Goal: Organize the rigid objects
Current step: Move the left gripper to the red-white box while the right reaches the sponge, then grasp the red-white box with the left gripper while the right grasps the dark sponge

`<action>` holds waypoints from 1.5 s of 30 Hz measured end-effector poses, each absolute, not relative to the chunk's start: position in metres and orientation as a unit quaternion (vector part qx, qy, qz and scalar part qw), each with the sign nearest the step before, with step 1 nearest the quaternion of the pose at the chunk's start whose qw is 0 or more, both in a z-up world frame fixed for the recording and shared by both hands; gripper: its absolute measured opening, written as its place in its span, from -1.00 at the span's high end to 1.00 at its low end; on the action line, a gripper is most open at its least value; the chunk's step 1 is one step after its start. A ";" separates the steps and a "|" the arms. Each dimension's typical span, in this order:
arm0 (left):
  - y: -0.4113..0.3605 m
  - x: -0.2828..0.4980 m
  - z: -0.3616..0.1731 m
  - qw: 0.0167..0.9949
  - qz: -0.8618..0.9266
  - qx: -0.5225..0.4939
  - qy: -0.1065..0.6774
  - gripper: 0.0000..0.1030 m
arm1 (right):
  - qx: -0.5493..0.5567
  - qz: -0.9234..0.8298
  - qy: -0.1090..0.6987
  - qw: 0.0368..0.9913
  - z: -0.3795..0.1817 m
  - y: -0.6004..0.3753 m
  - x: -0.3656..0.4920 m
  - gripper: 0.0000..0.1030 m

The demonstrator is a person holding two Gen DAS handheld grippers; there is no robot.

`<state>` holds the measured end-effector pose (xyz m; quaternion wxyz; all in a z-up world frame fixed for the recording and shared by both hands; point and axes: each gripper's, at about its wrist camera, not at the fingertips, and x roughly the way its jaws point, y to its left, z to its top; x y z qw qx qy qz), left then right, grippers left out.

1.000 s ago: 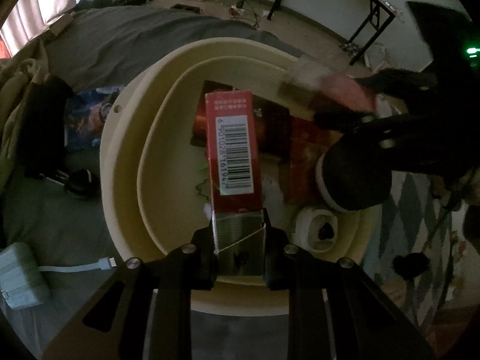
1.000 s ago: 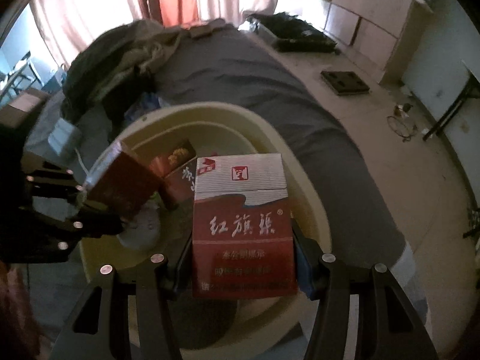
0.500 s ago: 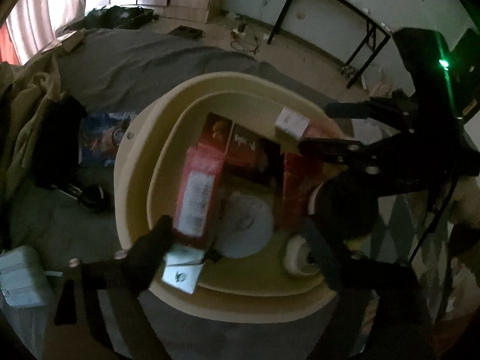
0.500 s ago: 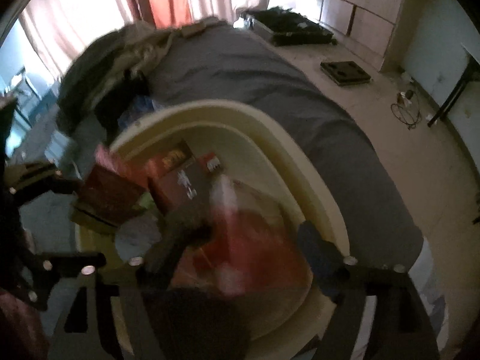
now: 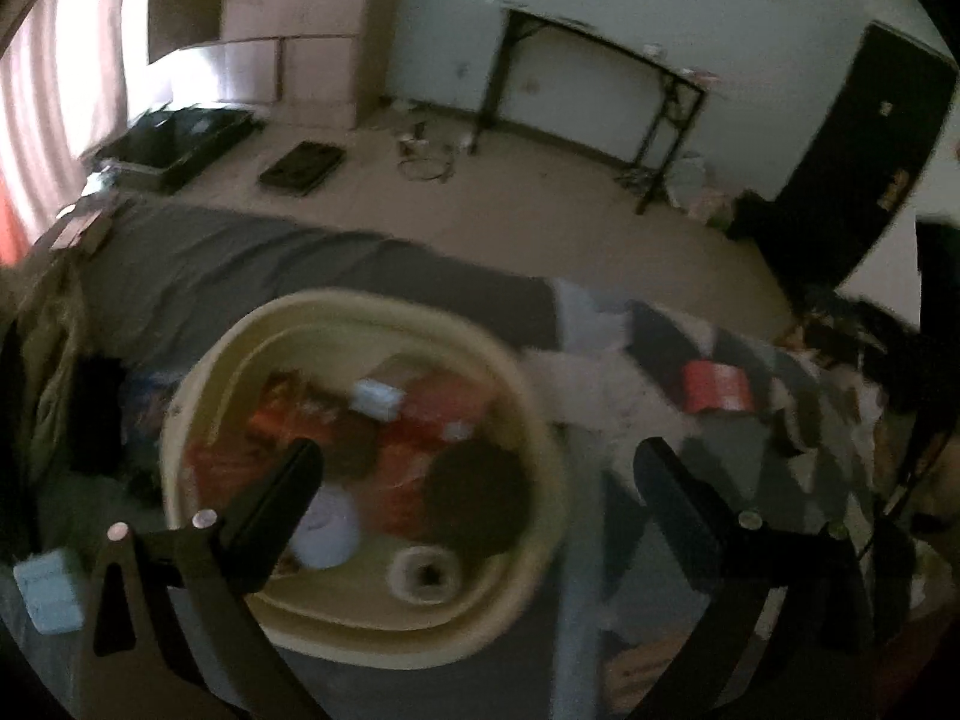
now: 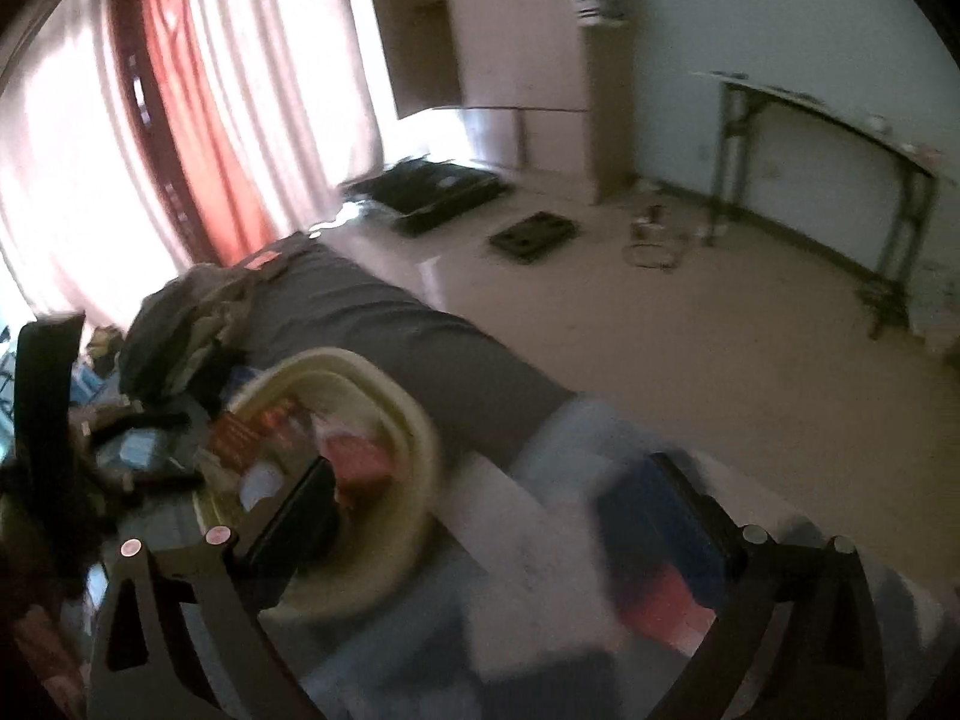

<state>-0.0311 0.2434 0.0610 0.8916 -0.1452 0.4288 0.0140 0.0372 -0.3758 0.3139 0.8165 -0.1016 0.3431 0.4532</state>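
Note:
A cream plastic basin [image 5: 540, 420] sits on the grey bed and holds several red boxes [image 5: 414, 456], a dark round lid, a white round item and a tape roll [image 5: 423, 573]. My left gripper [image 5: 477, 471] is open and empty, raised above the basin's near side. In the right wrist view the basin [image 6: 420, 438] lies at lower left. My right gripper [image 6: 489, 489] is open and empty, over the bedding to the right of the basin. A red packet [image 5: 717, 387] lies on the patterned blanket to the right.
A pale blue charger block [image 5: 48, 594] lies at the left on the bed. Piled clothes [image 6: 180, 324] sit beyond the basin. A blue and red item [image 6: 666, 558] lies blurred under my right gripper. Floor, a black-legged desk [image 5: 600, 96] and curtains are beyond.
Both grippers let go of their red boxes into the basin, opened wide, and pulled up and back. The views tilted upward toward the room.

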 end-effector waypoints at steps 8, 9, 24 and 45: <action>0.160 -0.013 0.078 0.884 -0.036 -0.115 0.452 -1.00 | -0.094 0.342 0.383 0.853 0.273 -0.550 -0.001 -0.99; 0.149 -0.013 0.075 0.883 -0.046 -0.114 0.453 -1.00 | -0.097 0.329 0.388 0.855 0.264 -0.566 -0.008 -0.99; 0.095 -0.012 0.036 0.854 -0.073 -0.092 0.507 -1.00 | -0.018 0.269 0.448 0.852 0.210 -0.660 -0.022 -0.99; -0.035 0.155 -0.024 0.834 -0.051 -0.059 0.546 -1.00 | -0.029 0.303 0.409 0.860 0.162 -0.579 0.048 -0.99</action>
